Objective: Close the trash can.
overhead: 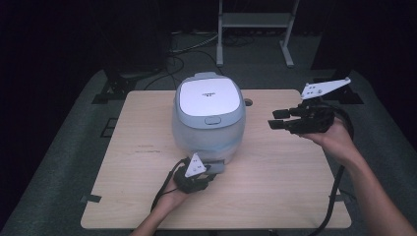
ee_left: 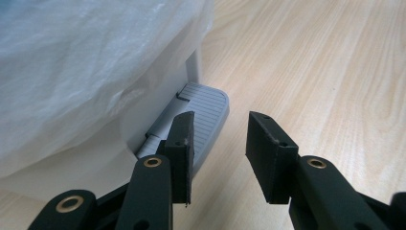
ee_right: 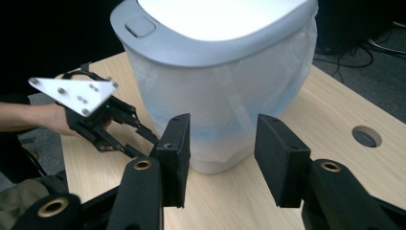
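- the left gripper [overhead: 210,173], held in a person's left hand [overhead: 172,196] at the near edge of the bench [overhead: 285,196], sits low with its jaws spread and nothing between them.
- in the left gripper view, those jaws flank the tip of a ribbed grey foot pedal [ee_left: 203,115] that juts from the base of the bin; one jaw overlaps the pedal's edge, though contact cannot be told.
- the right gripper [overhead: 277,120] hangs above the bench's right side, jaws parted and empty, pointing toward the bin.
- the pedal bin [overhead: 208,115], white-lidded with a grey rim and a translucent liner bag [ee_right: 230,105] draped down its body, stands at mid-bench, lid closed.
- a round cable hole [ee_right: 366,136] pierces the bench behind the bin's right side.
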Motion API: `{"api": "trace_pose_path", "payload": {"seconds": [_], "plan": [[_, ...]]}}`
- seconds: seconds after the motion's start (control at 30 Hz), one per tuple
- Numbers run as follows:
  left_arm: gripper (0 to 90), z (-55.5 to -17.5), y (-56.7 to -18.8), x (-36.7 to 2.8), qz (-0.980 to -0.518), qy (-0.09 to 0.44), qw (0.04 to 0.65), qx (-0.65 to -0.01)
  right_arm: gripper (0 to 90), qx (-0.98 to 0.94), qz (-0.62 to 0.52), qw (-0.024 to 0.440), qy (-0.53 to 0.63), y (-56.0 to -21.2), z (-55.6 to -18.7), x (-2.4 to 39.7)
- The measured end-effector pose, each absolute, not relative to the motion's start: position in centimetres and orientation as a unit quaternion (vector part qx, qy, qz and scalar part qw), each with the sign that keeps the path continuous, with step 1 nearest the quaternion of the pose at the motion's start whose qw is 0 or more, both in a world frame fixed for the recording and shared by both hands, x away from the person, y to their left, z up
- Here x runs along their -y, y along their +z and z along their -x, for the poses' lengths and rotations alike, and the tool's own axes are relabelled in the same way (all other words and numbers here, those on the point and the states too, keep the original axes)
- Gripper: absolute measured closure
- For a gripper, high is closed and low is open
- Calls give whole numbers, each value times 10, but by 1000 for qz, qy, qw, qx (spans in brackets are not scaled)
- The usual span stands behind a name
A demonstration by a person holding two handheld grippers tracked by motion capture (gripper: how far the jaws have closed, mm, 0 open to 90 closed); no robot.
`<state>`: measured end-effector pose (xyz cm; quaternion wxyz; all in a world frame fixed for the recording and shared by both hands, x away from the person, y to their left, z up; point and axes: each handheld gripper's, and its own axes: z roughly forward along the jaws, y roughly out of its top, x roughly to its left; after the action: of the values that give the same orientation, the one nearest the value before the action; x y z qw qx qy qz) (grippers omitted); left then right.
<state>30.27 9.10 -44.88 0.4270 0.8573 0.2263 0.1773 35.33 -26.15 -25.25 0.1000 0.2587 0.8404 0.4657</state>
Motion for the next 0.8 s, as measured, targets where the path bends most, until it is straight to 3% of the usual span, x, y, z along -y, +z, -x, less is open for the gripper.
{"api": "trace_pose_path", "payload": {"seconds": [0.8], "plan": [[450, -293, -424, -157, -833, 196, 447, -263, 470, -830, -281, 108, 469, -291, -338, 284]]}}
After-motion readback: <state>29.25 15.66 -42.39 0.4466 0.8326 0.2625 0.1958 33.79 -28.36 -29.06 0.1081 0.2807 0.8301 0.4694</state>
